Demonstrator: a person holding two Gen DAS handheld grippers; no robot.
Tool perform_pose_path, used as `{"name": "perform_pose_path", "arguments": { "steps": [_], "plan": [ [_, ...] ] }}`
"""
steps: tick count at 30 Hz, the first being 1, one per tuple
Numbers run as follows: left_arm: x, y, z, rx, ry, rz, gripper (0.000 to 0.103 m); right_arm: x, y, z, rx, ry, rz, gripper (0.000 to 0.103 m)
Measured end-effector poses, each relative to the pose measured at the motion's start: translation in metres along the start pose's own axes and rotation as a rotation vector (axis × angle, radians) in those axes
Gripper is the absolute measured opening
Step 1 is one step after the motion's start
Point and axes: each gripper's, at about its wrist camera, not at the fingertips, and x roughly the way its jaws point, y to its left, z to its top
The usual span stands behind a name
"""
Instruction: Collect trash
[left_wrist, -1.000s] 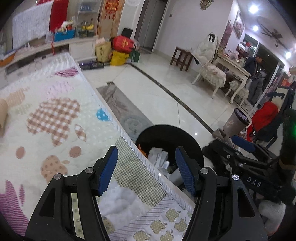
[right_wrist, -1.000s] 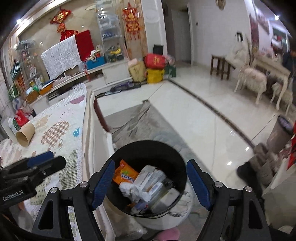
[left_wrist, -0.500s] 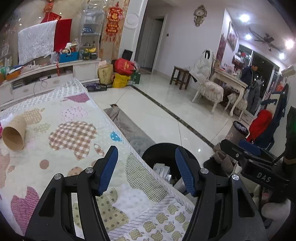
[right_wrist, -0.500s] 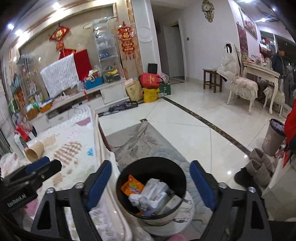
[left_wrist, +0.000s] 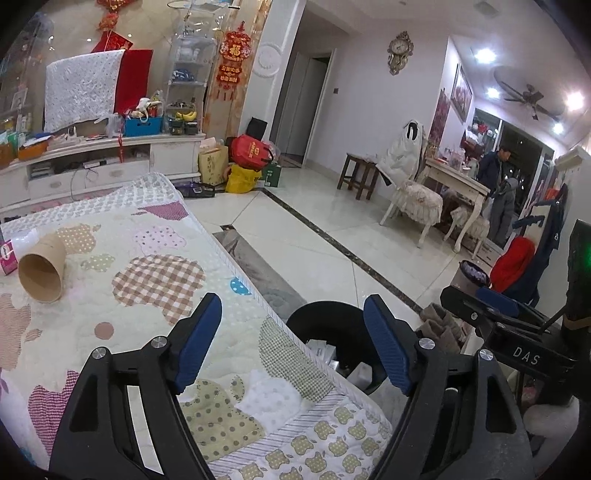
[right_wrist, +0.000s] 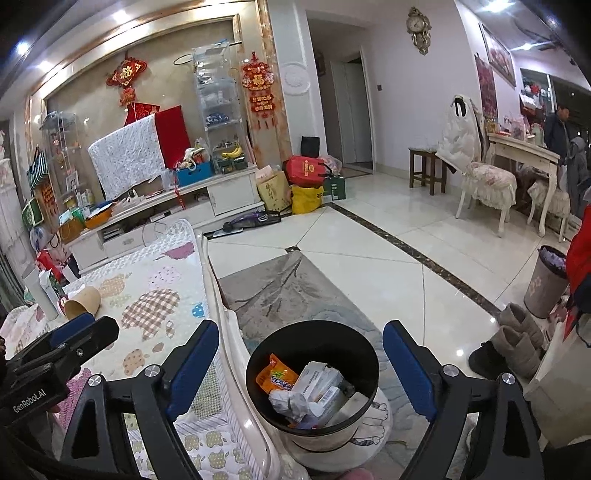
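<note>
A black-lined trash bin (right_wrist: 314, 334) stands on the floor beside the quilt-covered table (left_wrist: 147, 280). It holds an orange snack wrapper (right_wrist: 275, 376), white boxes and crumpled paper. My right gripper (right_wrist: 299, 363) is open and empty above the bin. My left gripper (left_wrist: 291, 343) is open and empty above the table's near corner, with the bin (left_wrist: 325, 317) just beyond. A brown paper cup (left_wrist: 42, 267) lies on its side on the quilt at the far left; it also shows in the right wrist view (right_wrist: 83, 302).
A pink packet (left_wrist: 7, 256) lies beside the cup. A grey rug (right_wrist: 295, 291) lies under the bin. Brown boots (right_wrist: 513, 343) and a second bin (right_wrist: 546, 282) stand to the right. A TV cabinet (left_wrist: 103, 162), bags, chairs and a desk line the far room.
Both grippers have risen and tilted up, so the bin sits lower and farther in each view and more of the room shows. Both stay open and empty.
</note>
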Motion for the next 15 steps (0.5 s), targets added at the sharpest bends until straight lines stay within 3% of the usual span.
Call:
{"name": "perform_pose_path", "arguments": {
  "steps": [15],
  "plan": [
    [-0.015,-0.007,-0.001,0.040,-0.028,0.032,0.079,-0.014,0.008,-0.002,-0.027,-0.031,-0.017,0.089]
  ]
}}
